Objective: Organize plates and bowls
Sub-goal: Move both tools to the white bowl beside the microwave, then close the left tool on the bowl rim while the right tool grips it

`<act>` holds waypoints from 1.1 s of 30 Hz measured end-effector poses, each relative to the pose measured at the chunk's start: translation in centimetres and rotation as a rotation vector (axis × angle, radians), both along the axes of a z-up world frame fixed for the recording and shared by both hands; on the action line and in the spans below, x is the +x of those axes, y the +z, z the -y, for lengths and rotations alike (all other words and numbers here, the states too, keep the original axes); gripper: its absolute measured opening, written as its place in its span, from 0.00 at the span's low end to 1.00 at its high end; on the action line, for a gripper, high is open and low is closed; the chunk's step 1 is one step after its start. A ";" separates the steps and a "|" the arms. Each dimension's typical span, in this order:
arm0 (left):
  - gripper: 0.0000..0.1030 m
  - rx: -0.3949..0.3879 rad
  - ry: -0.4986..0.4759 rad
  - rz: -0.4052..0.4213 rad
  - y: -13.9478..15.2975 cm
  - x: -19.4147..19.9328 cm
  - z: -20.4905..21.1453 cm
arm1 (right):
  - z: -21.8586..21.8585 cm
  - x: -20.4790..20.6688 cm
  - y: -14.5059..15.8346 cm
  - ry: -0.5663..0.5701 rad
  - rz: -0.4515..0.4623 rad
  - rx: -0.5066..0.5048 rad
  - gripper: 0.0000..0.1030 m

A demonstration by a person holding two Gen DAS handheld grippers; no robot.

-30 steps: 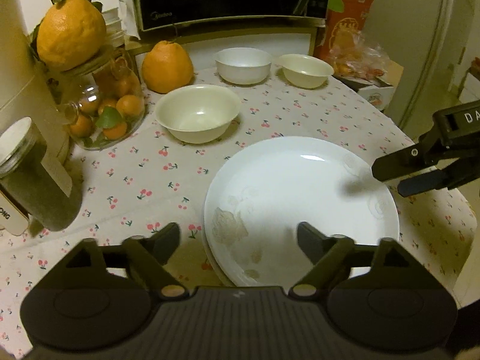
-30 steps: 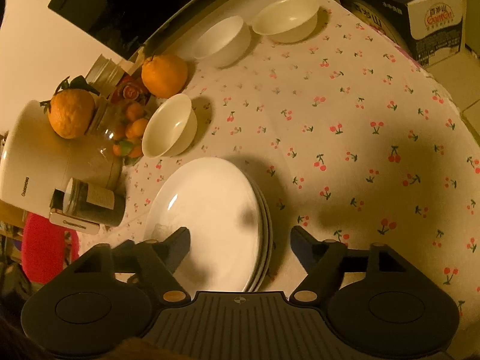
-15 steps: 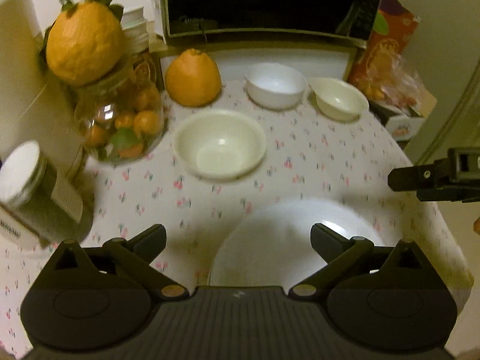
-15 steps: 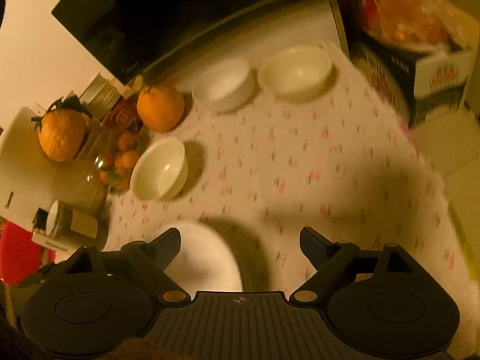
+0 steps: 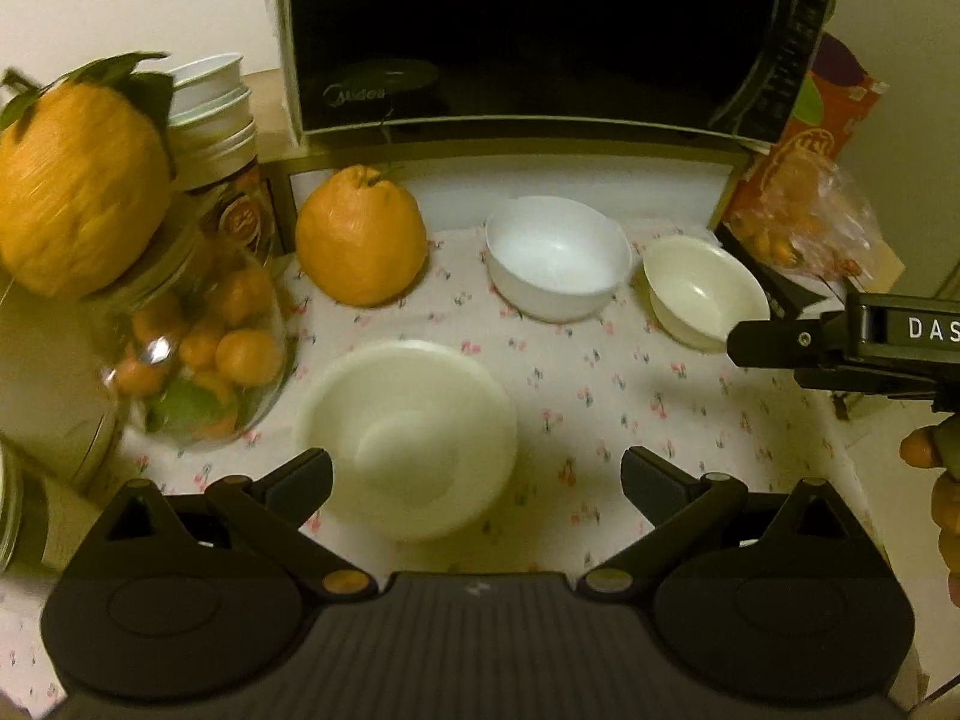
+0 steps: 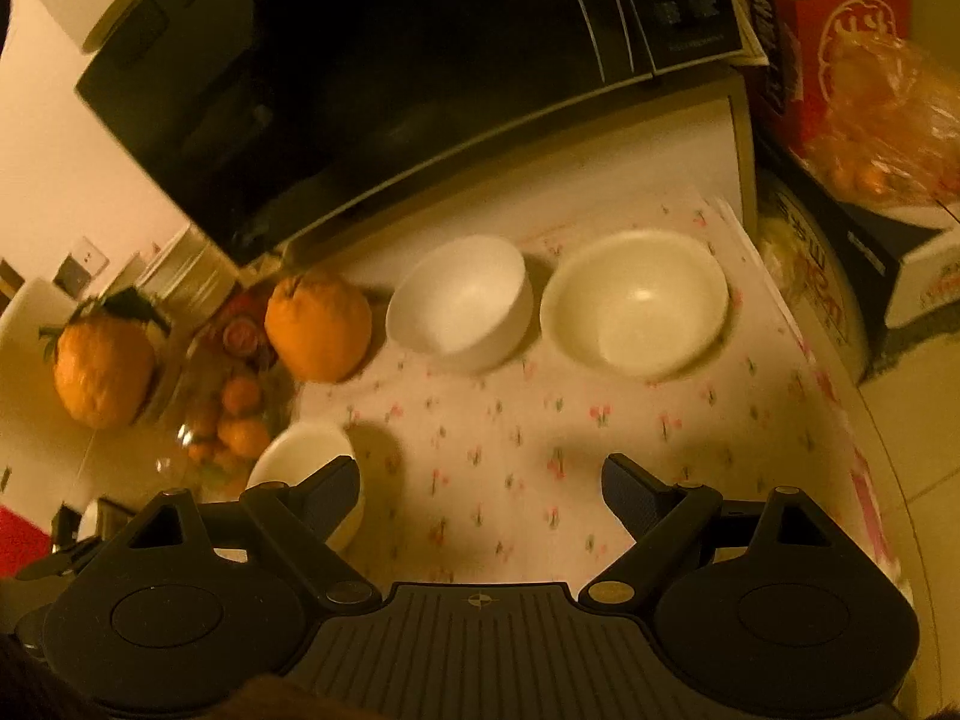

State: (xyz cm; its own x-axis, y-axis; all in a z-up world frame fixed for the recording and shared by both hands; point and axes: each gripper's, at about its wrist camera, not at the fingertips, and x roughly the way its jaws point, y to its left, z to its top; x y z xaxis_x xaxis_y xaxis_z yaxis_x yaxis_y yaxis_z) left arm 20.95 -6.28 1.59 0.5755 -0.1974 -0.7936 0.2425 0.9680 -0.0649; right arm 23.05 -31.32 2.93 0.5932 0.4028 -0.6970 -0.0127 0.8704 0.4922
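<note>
Bowls checked from my left wrist view: my left tool [image 5: 477,468] stands wide open and empty above the cream bowl [image 5: 408,438] on the cherry-print worktop [image 5: 660,414]. A white bowl [image 5: 558,258] and a second cream bowl [image 5: 702,294] sit side by side before the microwave [image 5: 540,36], right of an orange fruit [image 5: 360,237]. My right tool [image 5: 774,345] enters at the right edge. Right wrist view: my right tool [image 6: 480,483] is open, nothing between its fingers, over bare cloth; white bowl [image 6: 462,303] and cream bowl [image 6: 636,303] lie ahead, almost touching.
</note>
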 end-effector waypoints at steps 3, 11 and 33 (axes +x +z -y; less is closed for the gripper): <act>1.00 0.000 0.002 0.026 0.0 1.8 0.8 | 0.2 2.2 -0.2 0.014 0.025 0.031 0.87; 1.00 -0.037 -0.086 0.114 -0.9 6.6 2.9 | 1.4 8.3 -1.1 0.002 0.101 0.084 0.87; 0.98 -0.010 -0.225 0.101 -6.3 11.2 5.6 | -0.2 14.9 -5.9 -0.006 0.100 0.060 0.38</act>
